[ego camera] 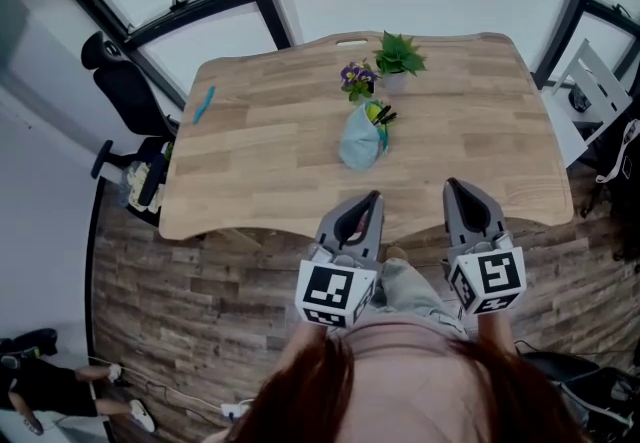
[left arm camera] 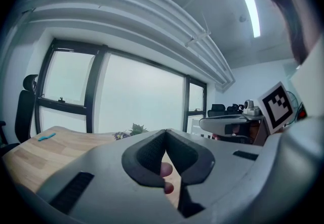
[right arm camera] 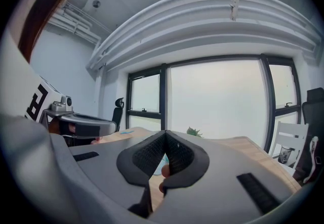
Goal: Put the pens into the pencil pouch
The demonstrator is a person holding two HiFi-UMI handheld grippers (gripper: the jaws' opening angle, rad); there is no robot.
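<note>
Head view: light-blue fabric pencil pouch [ego camera: 360,143] lies mid light wooden table [ego camera: 260,171], dark and green pens [ego camera: 381,114] poking from its far mouth; slim turquoise pen [ego camera: 204,103] well apart, near table's left edge; purple flower pot [ego camera: 358,79] and green leafy plant [ego camera: 399,55] just beyond pouch; left gripper [ego camera: 372,197] and right gripper [ego camera: 452,185] over near edge, both empty.

Left gripper view: left gripper [left arm camera: 165,131] jaws pressed together, nothing between; turquoise pen [left arm camera: 46,136] far left.

Right gripper view: right gripper [right arm camera: 165,132] jaws closed, empty; green plant [right arm camera: 194,131] beyond.
</note>
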